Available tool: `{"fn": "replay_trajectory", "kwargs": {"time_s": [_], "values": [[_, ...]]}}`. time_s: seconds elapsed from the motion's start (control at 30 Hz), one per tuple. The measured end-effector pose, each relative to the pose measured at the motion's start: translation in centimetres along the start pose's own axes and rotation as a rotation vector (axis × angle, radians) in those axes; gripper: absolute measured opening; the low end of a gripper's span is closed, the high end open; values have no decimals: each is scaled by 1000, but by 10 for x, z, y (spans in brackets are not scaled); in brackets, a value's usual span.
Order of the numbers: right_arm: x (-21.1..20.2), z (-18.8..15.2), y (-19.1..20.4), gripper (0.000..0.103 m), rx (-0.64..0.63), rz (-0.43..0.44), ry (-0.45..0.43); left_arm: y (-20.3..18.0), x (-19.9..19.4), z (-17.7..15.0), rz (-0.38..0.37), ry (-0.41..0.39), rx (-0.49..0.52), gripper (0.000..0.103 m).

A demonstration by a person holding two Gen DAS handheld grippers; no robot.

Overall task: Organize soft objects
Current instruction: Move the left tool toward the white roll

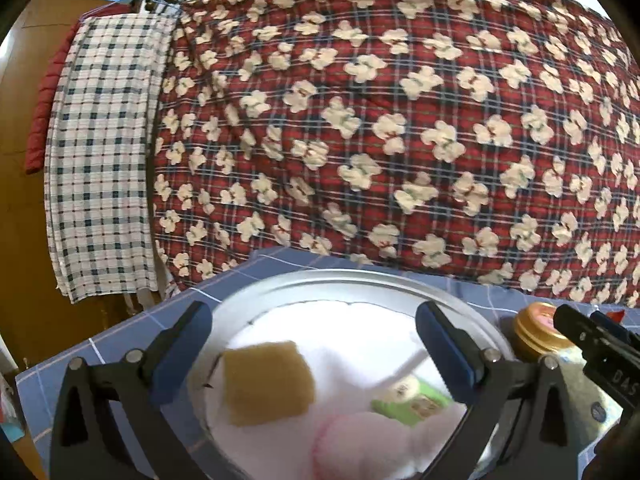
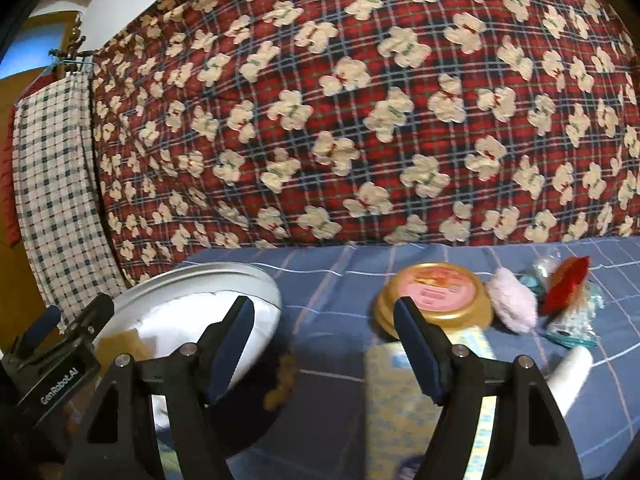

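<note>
1. Your left gripper: jaws wide apart, nothing between the pads, poised over the white basin.
2. Basin contents: tan sponge, white plush, green packet.
3. Your right gripper: jaws apart, gripping nothing, over the blue checked cloth.
4. Beyond it: gold-rimmed jar, with a pink puff just beside it.
5. Farthest: red plaid quilt hanging behind the table.
</note>
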State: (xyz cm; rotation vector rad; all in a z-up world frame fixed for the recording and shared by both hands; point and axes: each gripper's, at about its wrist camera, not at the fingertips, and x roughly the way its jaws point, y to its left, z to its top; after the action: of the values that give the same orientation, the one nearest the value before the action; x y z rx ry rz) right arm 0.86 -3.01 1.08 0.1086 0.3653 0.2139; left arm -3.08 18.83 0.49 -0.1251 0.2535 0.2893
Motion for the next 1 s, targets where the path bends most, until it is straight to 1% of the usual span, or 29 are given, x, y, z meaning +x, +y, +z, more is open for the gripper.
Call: {"fn": "replay_trajectory", "kwargs": {"time_s": [0.1, 0.2, 0.27, 0.33, 0.37, 0.5, 0.53, 0.6, 0.7, 0.77, 0.9, 1.0], "values": [[-7, 1, -13, 74, 5, -22, -4, -15, -8, -2, -47, -7, 18, 103], [-15, 2, -31, 74, 0, -51, -11, -34, -16, -1, -76, -19, 68, 103], [-20, 2, -41, 74, -7, -71, -12, -46, -21, 0, -109, -16, 88, 103], [-25, 2, -54, 74, -17, -100, -11, -59, -25, 0, -160, -12, 103, 103], [-28, 2, -63, 74, -20, -114, -9, -68, -29, 0, -192, -4, 116, 103], [-39, 1, -92, 74, -23, -158, -4, -99, -38, -3, -279, 19, 165, 103], [-42, 1, -99, 74, -20, -168, -6, -104, -40, -3, -290, 21, 174, 103], [-50, 1, -118, 74, -12, -201, -12, -122, -47, -6, -337, 27, 209, 103], [-60, 2, -144, 74, -3, -254, -10, -143, -55, -8, -386, 40, 234, 103], [-67, 2, -165, 74, 13, -288, -8, -159, -59, -10, -437, 62, 243, 103], [-78, 1, -196, 74, 47, -342, -8, -190, -66, -15, -501, 91, 269, 103], [-84, 0, -214, 74, 51, -373, -3, -216, -72, -20, -539, 99, 319, 103]]}}
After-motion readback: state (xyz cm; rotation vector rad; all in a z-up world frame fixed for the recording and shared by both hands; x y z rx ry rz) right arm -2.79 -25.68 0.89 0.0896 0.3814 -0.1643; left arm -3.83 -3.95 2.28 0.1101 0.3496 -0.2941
